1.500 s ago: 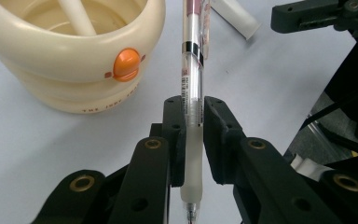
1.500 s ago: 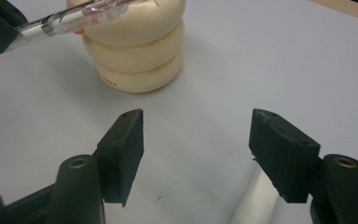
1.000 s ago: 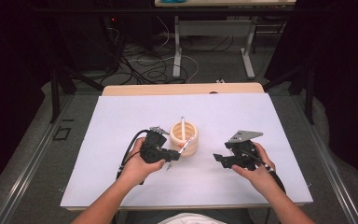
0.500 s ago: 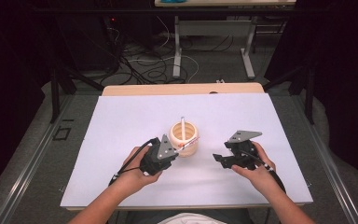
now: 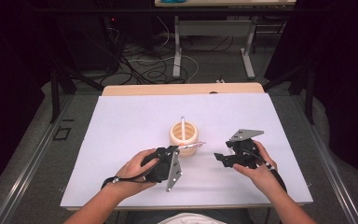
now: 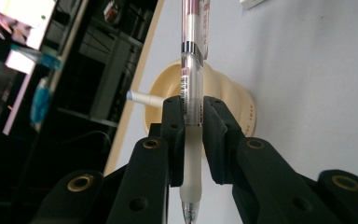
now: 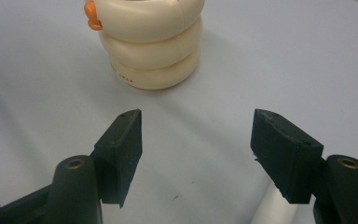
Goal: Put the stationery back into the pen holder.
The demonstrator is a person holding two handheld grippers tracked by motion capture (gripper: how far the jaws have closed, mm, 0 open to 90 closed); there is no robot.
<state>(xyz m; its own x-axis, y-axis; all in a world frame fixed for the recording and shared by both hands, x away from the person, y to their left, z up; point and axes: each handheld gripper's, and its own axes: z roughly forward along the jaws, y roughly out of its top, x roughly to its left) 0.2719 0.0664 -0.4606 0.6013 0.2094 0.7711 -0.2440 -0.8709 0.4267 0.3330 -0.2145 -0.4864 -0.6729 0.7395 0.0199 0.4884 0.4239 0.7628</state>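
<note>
A cream ringed pen holder (image 5: 183,133) stands mid-table with a white pen (image 5: 182,124) upright in it. My left gripper (image 5: 175,149) sits just in front of the holder, shut on a clear pen with pink markings (image 5: 192,145). That pen lies roughly level and points right, past the holder's front. In the left gripper view the pen (image 6: 193,56) runs up between the jaws (image 6: 193,112), with the holder (image 6: 230,102) behind. My right gripper (image 5: 220,157) rests open to the right of the holder. Its jaws (image 7: 196,135) are spread wide, facing the holder (image 7: 151,46), with nothing between them.
The white table top (image 5: 121,121) has free room on the left and at the back. A wooden edge (image 5: 182,89) borders its far side. A small orange part (image 7: 91,14) shows on the holder's upper left. Cables and metal legs lie on the floor beyond.
My left hand has rolled over, so its grey plate now faces the front edge, and has shifted slightly right and nearer. The held pen now points right. The right gripper has barely moved.
</note>
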